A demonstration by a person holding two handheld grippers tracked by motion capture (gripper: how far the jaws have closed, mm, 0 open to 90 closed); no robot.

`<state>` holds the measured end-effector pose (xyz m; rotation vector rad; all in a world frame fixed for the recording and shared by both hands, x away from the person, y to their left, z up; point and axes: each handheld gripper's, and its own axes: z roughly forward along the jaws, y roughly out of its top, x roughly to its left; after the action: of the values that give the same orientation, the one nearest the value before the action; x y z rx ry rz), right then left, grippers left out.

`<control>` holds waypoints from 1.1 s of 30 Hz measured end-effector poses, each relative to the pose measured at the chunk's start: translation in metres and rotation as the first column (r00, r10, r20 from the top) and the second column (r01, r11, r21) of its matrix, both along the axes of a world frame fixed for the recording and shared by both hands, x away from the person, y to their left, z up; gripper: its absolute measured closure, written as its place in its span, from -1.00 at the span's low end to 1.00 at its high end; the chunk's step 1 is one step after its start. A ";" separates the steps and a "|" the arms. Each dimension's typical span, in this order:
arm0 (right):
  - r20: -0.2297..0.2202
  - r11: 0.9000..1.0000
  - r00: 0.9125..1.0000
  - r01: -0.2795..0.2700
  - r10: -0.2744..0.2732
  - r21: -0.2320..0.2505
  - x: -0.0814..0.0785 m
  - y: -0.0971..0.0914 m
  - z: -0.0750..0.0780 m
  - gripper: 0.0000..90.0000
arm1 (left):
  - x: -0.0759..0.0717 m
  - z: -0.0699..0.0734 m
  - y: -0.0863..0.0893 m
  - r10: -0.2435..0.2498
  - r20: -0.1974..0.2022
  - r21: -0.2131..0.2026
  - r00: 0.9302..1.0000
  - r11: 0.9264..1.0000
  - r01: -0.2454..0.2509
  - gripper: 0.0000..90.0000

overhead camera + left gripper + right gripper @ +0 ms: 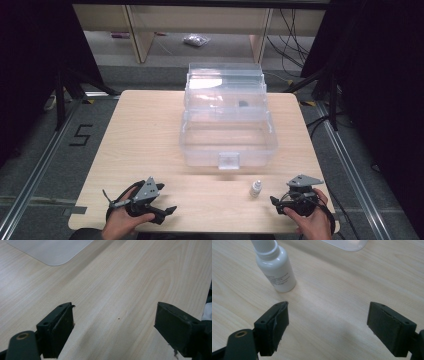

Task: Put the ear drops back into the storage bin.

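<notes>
- Two grippers low over table (150,125), near front edge.
- Left gripper (162,212): jaws apart, nothing between.
- Right gripper (276,205): jaws wide, nothing between.
- White bottle (256,188) upright, just beside right gripper, near clear box (227,135).

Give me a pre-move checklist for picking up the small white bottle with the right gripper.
1. Right gripper open, nothing between its fingers: ok.
2. Small white bottle upright on the table: ok.
3. Bottle lined up between the right fingers: not ok, it stands ahead and toward the left finger.
4. Bottle's cap on: ok.
5. Left gripper open, away from the bottle: ok.
6. Clear plastic box open: ok.
</notes>
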<state>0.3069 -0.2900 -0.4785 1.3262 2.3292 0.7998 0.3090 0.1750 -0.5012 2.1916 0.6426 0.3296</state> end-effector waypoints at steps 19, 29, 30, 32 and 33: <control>-0.023 0.999 0.999 -0.037 0.036 -0.032 -0.001 0.009 0.010 -0.53 | 0.000 -0.001 0.000 0.003 0.001 -0.005 1.000 1.000 -0.003 -0.67; -0.031 0.997 0.998 -0.062 0.061 -0.039 -0.001 0.013 0.012 -0.52 | 0.000 -0.001 0.000 0.003 0.001 -0.005 1.000 1.000 -0.003 -0.67; -0.033 0.997 0.997 -0.071 0.070 -0.039 -0.001 0.014 0.012 -0.52 | 0.000 -0.001 -0.001 0.006 0.005 -0.003 1.000 1.000 -0.006 -0.67; -0.024 0.995 0.996 -0.084 0.083 -0.049 -0.001 0.014 0.012 -0.52 | 0.000 -0.001 -0.001 0.005 0.005 -0.003 1.000 1.000 -0.005 -0.67; -0.024 0.995 0.996 -0.084 0.083 -0.049 -0.001 0.014 0.012 -0.52 | 0.000 -0.001 -0.001 0.005 0.005 -0.003 1.000 1.000 -0.005 -0.67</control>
<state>0.3063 -0.2757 -0.4664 1.2308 2.4194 0.7506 0.3094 0.1744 -0.5022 2.1862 0.6460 0.3369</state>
